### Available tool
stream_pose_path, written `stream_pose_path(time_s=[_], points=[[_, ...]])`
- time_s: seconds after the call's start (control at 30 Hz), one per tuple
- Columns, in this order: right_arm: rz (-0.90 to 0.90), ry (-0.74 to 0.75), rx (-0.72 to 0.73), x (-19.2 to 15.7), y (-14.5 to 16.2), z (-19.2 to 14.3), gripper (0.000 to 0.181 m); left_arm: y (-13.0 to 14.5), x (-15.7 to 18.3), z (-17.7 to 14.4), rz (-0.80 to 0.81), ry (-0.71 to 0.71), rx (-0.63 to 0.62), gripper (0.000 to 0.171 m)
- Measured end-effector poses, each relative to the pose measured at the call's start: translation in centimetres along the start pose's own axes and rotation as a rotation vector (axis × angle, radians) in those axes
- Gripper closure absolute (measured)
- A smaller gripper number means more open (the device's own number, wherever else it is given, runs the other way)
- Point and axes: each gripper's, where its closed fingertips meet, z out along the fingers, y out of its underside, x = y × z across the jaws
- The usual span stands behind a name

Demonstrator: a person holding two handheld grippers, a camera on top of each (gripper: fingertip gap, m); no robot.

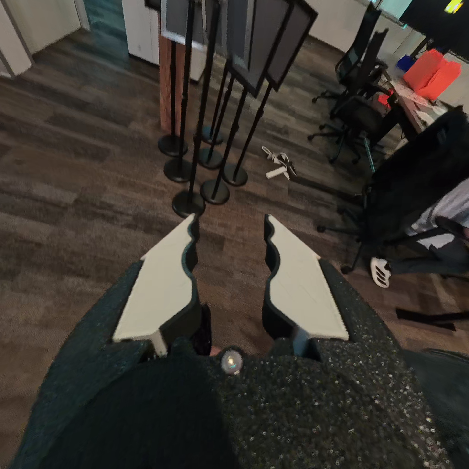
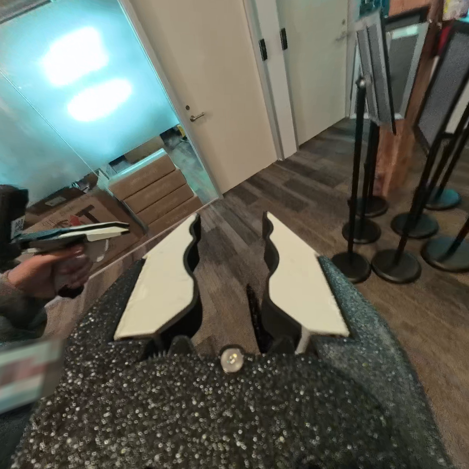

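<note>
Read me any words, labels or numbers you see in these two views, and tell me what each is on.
Cardboard boxes: faint print, too blurred to read.
Sticker on the left gripper: a code pattern, with no legible words.
Sign stands: the panels look blank.
Nothing else is readable.

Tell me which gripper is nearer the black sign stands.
Left, though it's a close call. The left gripper points straight at the sign stands, just short of the nearest base. The right gripper has them off to its right side.
</note>
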Motion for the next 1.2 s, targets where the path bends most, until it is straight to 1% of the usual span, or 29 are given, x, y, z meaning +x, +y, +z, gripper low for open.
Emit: stream_pose_path(time_s=[0.1,0.17,0.23,0.3,0.33,0.37,0.43,0.5,0.57,0.63,0.73,0.8,0.9,0.93,0.97,1.0,1.03,1.07,1.13,1.2], points=[[-0.071,0.010,-0.024,2.1,-2.9,7.4,0.133,-4.3,-3.8,7.2,0.052,0.040,-0.043,0.119],[-0.065,-0.008,-0.014,3.4,-4.5,11.9,0.133,-7.0,-5.9,12.6,0.113,0.048,-0.041,0.116],[-0.041,-0.021,-0.012,5.4,-5.3,16.3,0.133,-9.7,-7.8,19.1,0.151,0.051,-0.039,0.105],[-0.026,-0.021,-0.014,7.9,-5.6,20.6,0.133,-12.8,-10.0,26.6,0.155,0.031,-0.007,0.100],[-0.023,-0.017,-0.014,9.4,-5.7,22.7,0.133,-14.4,-10.4,30.4,0.154,0.065,0.003,0.096],[-0.020,-0.014,-0.015,11.1,-5.8,24.8,0.133,-15.6,-10.3,34.2,0.137,0.117,-0.020,0.095],[-0.013,0.005,-0.024,14.8,-5.9,28.9,0.133,-18.1,-9.8,42.7,0.145,0.211,-0.093,0.098],[-0.019,0.020,-0.023,18.6,-6.2,32.5,0.134,-21.1,-9.3,50.9,0.258,0.265,-0.096,0.099],[0.001,0.055,-0.057,22.7,-6.6,35.7,0.135,-23.3,-8.9,58.8,0.348,0.287,-0.146,0.099],[0.047,0.084,-0.079,25.8,-8.0,37.9,0.135,-24.8,-8.0,65.9,0.359,0.336,-0.216,0.098],[0.056,0.128,-0.020,29.4,-11.5,39.9,0.138,-26.7,-6.8,74.8,0.384,0.391,-0.272,0.098],[0.067,0.187,-0.052,32.0,-12.3,40.8,0.137,-26.5,-5.5,78.6,0.405,0.457,-0.313,0.100],[0.068,0.289,-0.077,34.5,-13.0,40.9,0.136,-24.2,-4.5,82.0,0.492,0.525,-0.373,0.126],[0.075,0.328,-0.086,35.1,-12.9,40.7,0.137,-23.5,-4.1,82.7,0.512,0.561,-0.367,0.131],[0.091,0.368,-0.096,35.6,-12.7,40.4,0.137,-23.6,-3.6,83.3,0.517,0.596,-0.324,0.137],[0.111,0.406,-0.099,35.8,-12.5,40.2,0.137,-23.9,-3.3,83.8,0.536,0.606,-0.291,0.142],[0.131,0.448,-0.096,35.9,-12.2,39.9,0.137,-24.0,-3.0,84.0,0.578,0.617,-0.295,0.147],[0.149,0.492,-0.092,35.9,-11.9,39.7,0.137,-23.9,-2.7,84.0,0.627,0.635,-0.301,0.149],[0.185,0.589,-0.074,35.3,-11.4,39.4,0.137,-24.0,-2.2,83.4,0.687,0.692,-0.283,0.149],[0.229,0.681,-0.031,34.0,-11.1,39.6,0.137,-24.3,-1.8,82.1,0.740,0.765,-0.259,0.150]])
